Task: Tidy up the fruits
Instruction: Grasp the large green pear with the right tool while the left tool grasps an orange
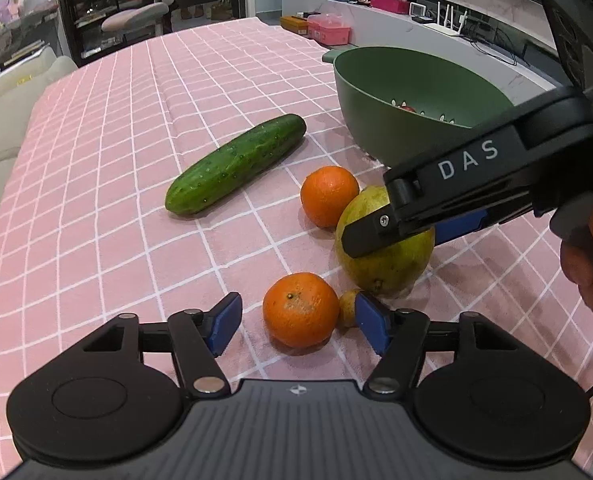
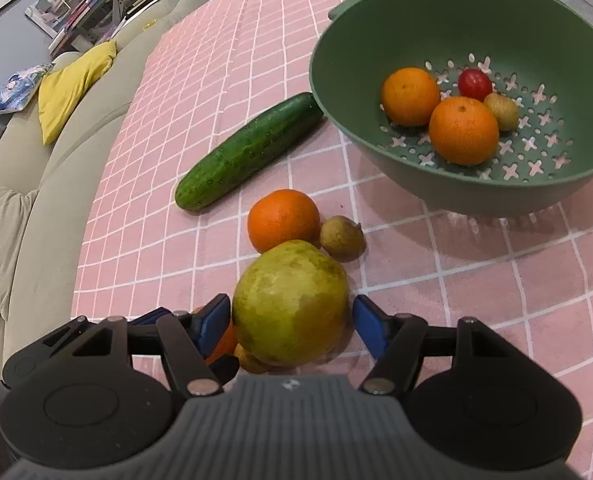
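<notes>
A large yellow-green fruit [image 2: 290, 304] lies on the pink checked cloth between the open fingers of my right gripper [image 2: 292, 322], which straddles it with small gaps on both sides; it also shows in the left wrist view [image 1: 392, 258]. My left gripper [image 1: 296, 322] is open around an orange [image 1: 300, 310], with a small brown fruit [image 1: 347, 307] beside its right pad. Another orange [image 1: 329, 195] and a cucumber [image 1: 236, 163] lie further off. A second small brown fruit [image 2: 342, 238] sits beside that orange [image 2: 283, 220]. The green colander [image 2: 376, 152] holds two oranges, a red fruit and a brown fruit.
A beige sofa [image 2: 24, 184] with a yellow cushion [image 2: 70, 84] runs along the table's left edge. A pink box [image 1: 328, 29] and a shelf with a router lie beyond the table's far end. The person's hand [image 1: 592, 256] holds the right gripper.
</notes>
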Demonstrator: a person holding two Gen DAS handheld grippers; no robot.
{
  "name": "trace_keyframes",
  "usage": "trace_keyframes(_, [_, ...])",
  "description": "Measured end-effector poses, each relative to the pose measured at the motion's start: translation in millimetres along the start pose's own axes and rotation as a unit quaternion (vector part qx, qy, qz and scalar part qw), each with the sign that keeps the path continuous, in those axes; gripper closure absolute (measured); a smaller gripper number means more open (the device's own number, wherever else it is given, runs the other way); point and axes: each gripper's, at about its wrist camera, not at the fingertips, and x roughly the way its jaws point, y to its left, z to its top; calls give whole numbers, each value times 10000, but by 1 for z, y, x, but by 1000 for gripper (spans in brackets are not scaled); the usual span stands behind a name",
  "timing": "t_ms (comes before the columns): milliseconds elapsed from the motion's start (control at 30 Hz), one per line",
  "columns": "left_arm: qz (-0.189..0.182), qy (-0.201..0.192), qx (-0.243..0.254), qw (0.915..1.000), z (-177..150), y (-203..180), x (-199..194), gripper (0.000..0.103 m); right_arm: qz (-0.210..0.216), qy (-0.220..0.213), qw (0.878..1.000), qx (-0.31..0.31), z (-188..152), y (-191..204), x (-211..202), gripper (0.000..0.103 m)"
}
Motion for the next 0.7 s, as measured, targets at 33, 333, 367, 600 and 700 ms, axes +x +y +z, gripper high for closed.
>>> trace_keyframes(33, [-36, -12, -39, 10000, 0, 1, 0, 28, 11, 19, 10000, 8, 0, 0, 1, 38])
trace_keyframes(333, [-279, -38, -269, 9992, 1, 6, 0, 42, 47, 54, 10000, -50, 3, 0, 6, 41])
trace_keyframes(367, [-301, -32, -307, 9991, 1, 7, 1, 42, 50, 55, 10000, -59, 3, 0, 6, 41])
trace_keyframes(600, [-608, 74, -1194, 9910, -2, 32, 6, 42, 80, 59, 9999, -42, 2, -2, 5, 41])
trace_keyframes(700, [-688, 63, -1402, 9877, -4, 35, 9, 42, 75, 59, 9999, -68, 2, -1, 5, 41])
